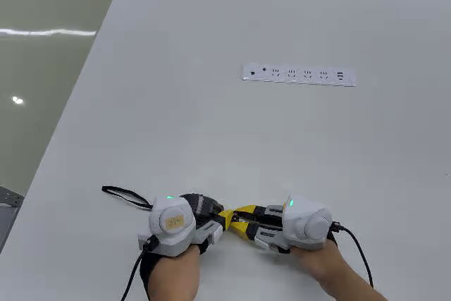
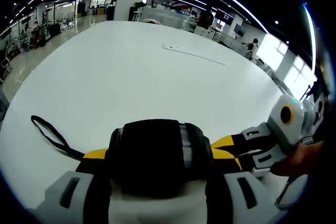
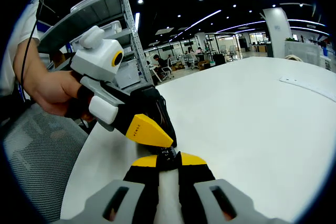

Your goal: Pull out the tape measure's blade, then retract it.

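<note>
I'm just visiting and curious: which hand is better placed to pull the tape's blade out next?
Right. The right tool pinches the blade tip just outside the case, likely free to draw away; the left tool clamps the case, anchoring it.

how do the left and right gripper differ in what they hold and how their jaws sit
The left gripper holds the tape measure's black case; the right gripper pinches the blade tip. The left gripper's jaws stand wide apart around the case; the right gripper's jaws are nearly together. Shared: both have yellow jaw tips, and they face each other, close together, above the white table.
</note>
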`<state>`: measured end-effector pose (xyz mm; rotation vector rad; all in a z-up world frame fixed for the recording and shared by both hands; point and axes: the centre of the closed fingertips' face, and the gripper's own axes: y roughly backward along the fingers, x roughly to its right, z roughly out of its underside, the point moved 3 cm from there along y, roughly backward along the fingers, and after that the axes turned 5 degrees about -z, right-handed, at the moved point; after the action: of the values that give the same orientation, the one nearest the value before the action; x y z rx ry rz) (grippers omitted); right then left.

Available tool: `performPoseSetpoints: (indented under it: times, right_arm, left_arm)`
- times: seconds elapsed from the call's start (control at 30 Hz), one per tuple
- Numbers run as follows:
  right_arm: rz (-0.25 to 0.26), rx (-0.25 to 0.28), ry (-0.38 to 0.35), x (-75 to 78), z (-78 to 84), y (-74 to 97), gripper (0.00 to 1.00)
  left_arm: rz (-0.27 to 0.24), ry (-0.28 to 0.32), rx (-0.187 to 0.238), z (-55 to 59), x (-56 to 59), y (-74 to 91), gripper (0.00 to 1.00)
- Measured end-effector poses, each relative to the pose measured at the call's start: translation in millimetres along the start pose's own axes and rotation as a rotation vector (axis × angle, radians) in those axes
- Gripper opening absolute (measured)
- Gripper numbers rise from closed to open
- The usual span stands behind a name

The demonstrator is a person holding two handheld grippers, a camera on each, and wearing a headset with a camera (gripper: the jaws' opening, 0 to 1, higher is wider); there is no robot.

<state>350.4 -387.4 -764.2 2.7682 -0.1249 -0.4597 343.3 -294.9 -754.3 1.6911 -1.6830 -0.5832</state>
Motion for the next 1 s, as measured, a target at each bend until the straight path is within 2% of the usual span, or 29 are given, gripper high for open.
performPoseSetpoints:
  times: [0.47,1.0]
  right_arm:
    - [-0.018,-0.012,0.021,-1.3,-3.9,-9.9,0.11]
    - [-0.017,-0.010,0.034,-2.3,-4.7,-9.7,0.13]
  left_arm:
    - [0.009,0.015,0.007,-0.7,-1.8,0.1,0.72]
    - [0.011,0.017,0.004,-1.4,-2.2,0.3,0.72]
